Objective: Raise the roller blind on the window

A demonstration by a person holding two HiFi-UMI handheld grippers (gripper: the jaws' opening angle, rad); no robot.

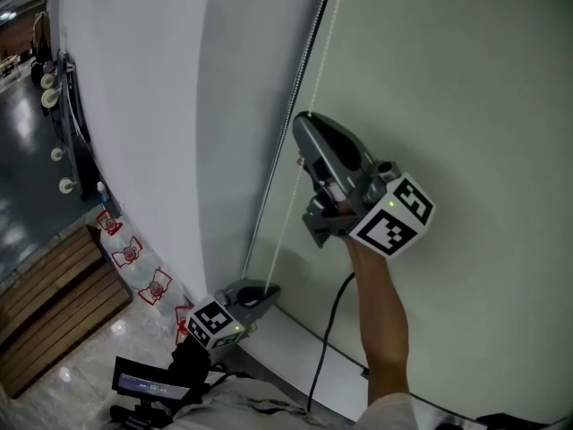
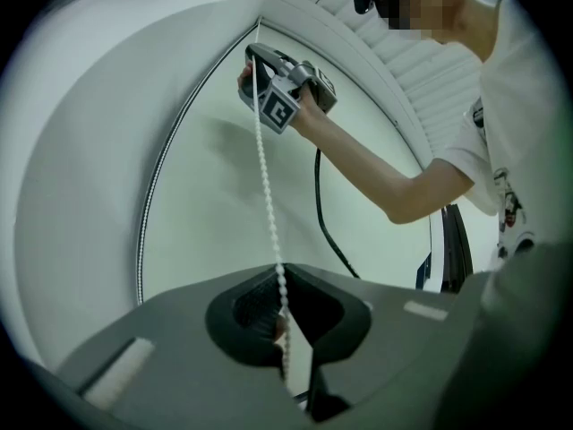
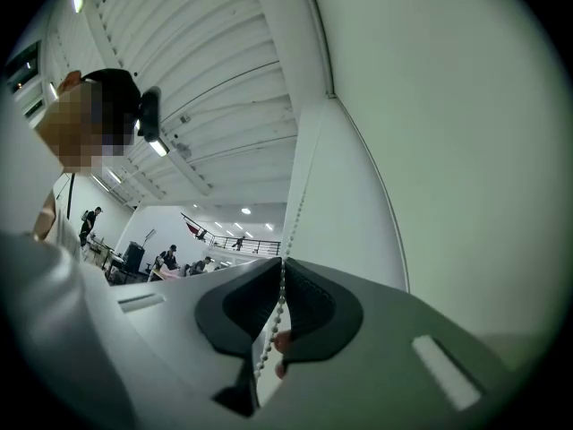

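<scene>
The roller blind's pale fabric (image 1: 448, 79) fills the right of the head view. Its white bead chain (image 1: 285, 218) hangs down in front of it. My right gripper (image 1: 306, 125) is raised against the blind and shut on the bead chain (image 3: 294, 211), which runs up from between its closed fingertips (image 3: 282, 271). Lower down, near the sill, my left gripper (image 1: 264, 292) is shut on the same bead chain (image 2: 267, 186), pinched at its tips (image 2: 282, 280). The chain stretches taut between the two grippers. The left gripper view shows the right gripper (image 2: 258, 56) above on the chain.
A dark side guide (image 1: 286, 124) runs along the blind's left edge beside a white wall (image 1: 143, 106). A black cable (image 1: 324, 352) hangs from my right arm. The window sill (image 1: 300, 330) lies below. Wooden planks (image 1: 54, 303) and a small screen device (image 1: 148, 385) sit lower left.
</scene>
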